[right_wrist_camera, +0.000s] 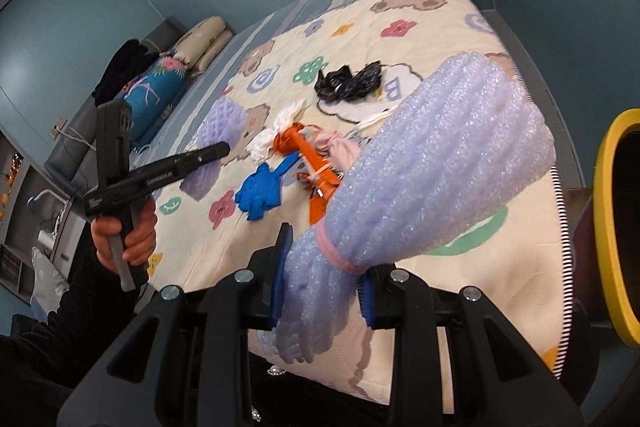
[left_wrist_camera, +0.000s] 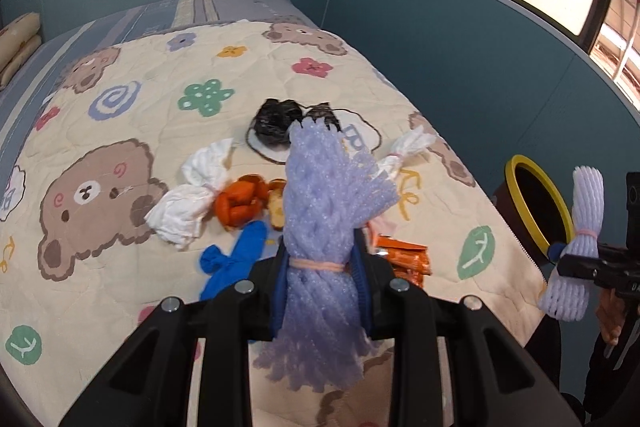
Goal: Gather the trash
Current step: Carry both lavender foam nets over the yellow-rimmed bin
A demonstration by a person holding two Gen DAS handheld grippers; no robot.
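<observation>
The left hand-held gripper [left_wrist_camera: 320, 267] pinches a purple foam net [left_wrist_camera: 324, 203] above the bed [left_wrist_camera: 120, 107]. The right hand-held gripper [right_wrist_camera: 324, 279] pinches another foam net [right_wrist_camera: 432, 163], the yellow-rimmed bin [right_wrist_camera: 608, 227] at 3 o'clock.

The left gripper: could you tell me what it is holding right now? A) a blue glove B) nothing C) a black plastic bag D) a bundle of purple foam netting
D: the left gripper is clamped on a purple foam net bundle, while the blue glove and black bag lie on the quilt.
</observation>
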